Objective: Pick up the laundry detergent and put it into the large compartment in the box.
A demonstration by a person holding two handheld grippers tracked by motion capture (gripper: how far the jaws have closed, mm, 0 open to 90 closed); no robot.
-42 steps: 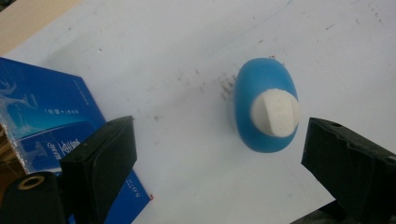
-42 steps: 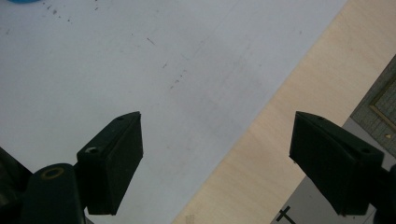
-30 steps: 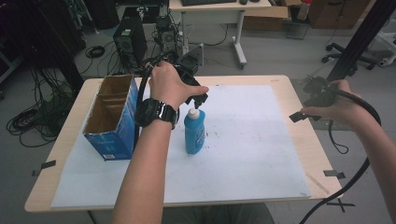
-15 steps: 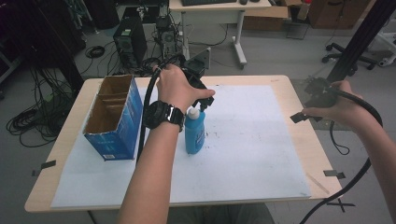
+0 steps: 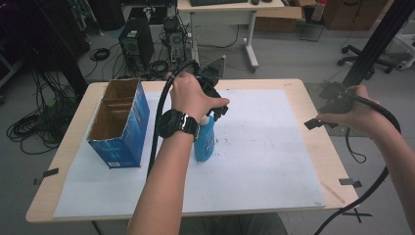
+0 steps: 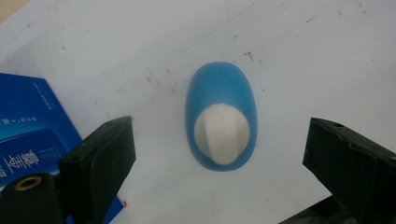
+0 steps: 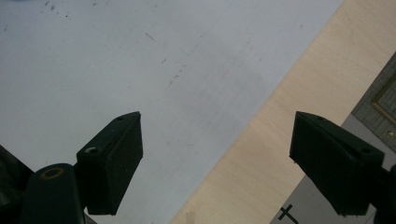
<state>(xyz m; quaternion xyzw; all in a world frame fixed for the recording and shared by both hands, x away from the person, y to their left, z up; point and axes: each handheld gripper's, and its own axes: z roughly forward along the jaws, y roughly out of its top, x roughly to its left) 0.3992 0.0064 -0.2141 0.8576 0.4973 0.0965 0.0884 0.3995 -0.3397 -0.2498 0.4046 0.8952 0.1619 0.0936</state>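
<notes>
Just box (image 5: 120,125) beside bottle (image 5: 204,139) under L claw (image 6: 219,158).

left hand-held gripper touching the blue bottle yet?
Apart. The left gripper view looks straight down on the blue bottle: the left hand-held gripper has its jaws wide open, with white paper visible between each jaw and the bottle.

A blue bottle (image 5: 204,142) with a white cap (image 5: 203,119) stands upright just left of the middle of the high view, on the white sheet (image 5: 254,147) that covers the table. In the left gripper view the bottle (image 6: 220,93) sits at the centre of the frame, seen from straight above: an oval blue body with the round white cap (image 6: 221,133) on top.
</notes>
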